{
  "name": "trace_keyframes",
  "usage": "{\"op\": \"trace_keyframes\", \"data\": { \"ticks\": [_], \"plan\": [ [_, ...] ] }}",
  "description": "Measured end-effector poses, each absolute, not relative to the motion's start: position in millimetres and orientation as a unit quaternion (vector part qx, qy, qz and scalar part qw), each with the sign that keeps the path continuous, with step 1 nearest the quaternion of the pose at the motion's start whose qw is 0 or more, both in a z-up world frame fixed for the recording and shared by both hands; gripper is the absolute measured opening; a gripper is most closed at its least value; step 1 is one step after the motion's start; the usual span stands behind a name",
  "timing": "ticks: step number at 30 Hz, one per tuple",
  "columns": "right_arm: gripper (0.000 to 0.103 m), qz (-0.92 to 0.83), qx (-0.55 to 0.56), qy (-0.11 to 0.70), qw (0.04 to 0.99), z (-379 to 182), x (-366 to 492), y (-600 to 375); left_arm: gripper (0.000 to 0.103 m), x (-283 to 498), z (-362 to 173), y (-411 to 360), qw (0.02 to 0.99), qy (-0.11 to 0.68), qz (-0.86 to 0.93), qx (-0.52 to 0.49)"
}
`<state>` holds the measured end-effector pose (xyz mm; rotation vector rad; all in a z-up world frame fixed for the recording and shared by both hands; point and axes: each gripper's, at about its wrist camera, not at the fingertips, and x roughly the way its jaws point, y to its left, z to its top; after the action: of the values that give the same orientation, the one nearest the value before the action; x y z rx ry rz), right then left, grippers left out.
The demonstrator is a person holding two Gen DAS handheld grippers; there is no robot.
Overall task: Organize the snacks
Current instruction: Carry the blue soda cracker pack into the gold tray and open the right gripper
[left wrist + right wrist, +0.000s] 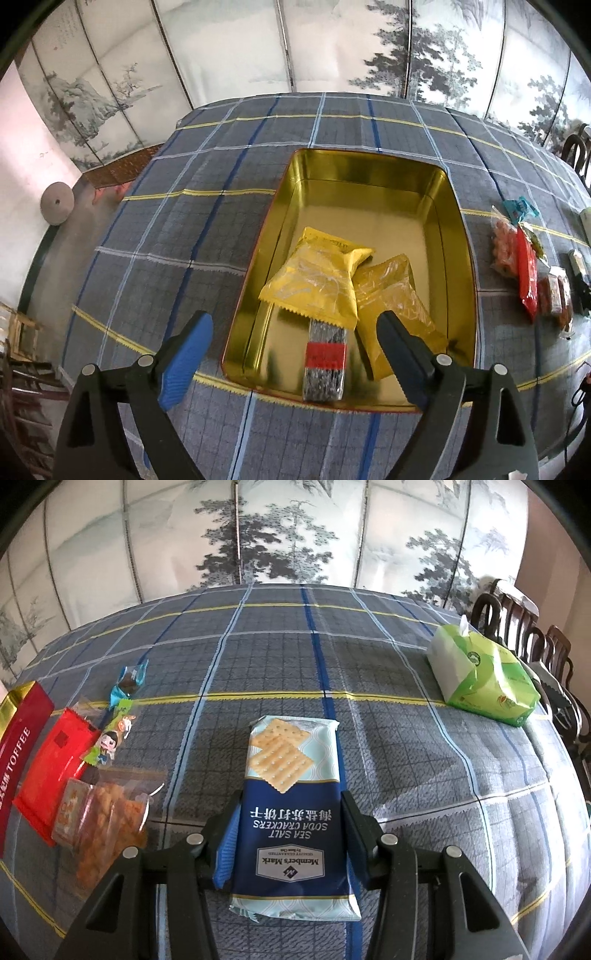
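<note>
Your left gripper (291, 354) hangs wide open, empty, above the gold tin (458, 236) at frame centre; your right gripper (288, 834) clamps the cracker packet (295, 812), lower centre.

We take this for a home dining room, a worktop under a blue-grey checked cloth (369, 686), dark carved wooden chairs (532, 642) along one side, a folding screen (288, 535) painted with inky pines behind, a green tissue pack (484, 672) within reach
</note>
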<state>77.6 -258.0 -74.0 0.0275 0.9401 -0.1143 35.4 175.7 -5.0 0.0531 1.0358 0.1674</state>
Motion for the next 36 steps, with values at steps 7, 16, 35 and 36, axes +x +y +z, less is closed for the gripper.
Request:
{"op": "trace_keyframes", "data": {
  "ticks": [7, 16, 35, 36],
  "plan": [
    [0.05, -0.053, 0.014, 0.429, 0.902, -52, 68, -242, 0.09, 18, -5, 172, 0.876, 0.474, 0.084, 0.022],
    [0.05, 0.005, 0.017, 0.412, 0.911, -19, 60, -185, 0.09, 3, 1, 183, 0.88, 0.464, 0.099, -0.012],
    [0.05, 0.2, -0.031, 0.407, 0.891, 2, 45, 11, 0.09, -38, -3, 238, 0.867, 0.466, 0.172, -0.051],
    [0.05, 0.203, -0.037, 0.406, 0.89, 2, 45, 18, 0.09, -40, -2, 240, 0.867, 0.464, 0.176, -0.052]
  ]
}}
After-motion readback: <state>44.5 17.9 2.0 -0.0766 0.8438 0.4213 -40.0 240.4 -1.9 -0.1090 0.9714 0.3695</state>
